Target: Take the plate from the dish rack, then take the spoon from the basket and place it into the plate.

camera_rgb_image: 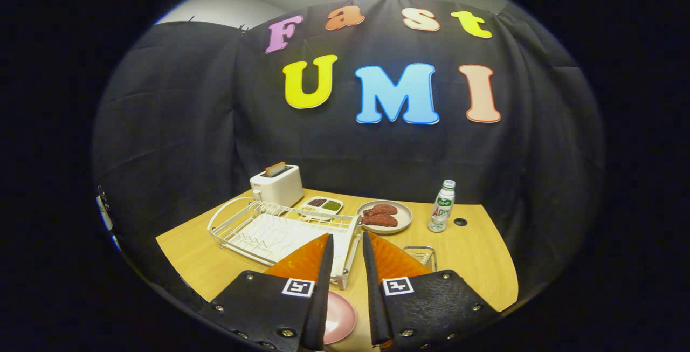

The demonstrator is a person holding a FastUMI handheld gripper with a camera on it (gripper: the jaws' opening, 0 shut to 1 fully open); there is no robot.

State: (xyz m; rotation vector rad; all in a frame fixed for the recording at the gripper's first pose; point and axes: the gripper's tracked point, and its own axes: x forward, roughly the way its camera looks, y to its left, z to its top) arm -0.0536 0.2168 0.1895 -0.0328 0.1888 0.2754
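My gripper (347,236) hangs above the wooden table (474,255), open by a narrow gap with nothing between its fingers. A pink plate (339,317) lies flat on the table below the fingers, close to the table's near edge, partly covered by the left finger. Just ahead of the left fingertip stands the white wire dish rack (264,228), with no dish showing in it. A small wire basket (421,255) peeks out beyond the right finger, which hides most of it; I cannot make out its contents.
Behind the rack stands a white toaster (276,185) with a slice in it. To its right lie a divided dish of grains (322,206), a plate of red meat pieces (384,216) and an upright bottle (442,206).
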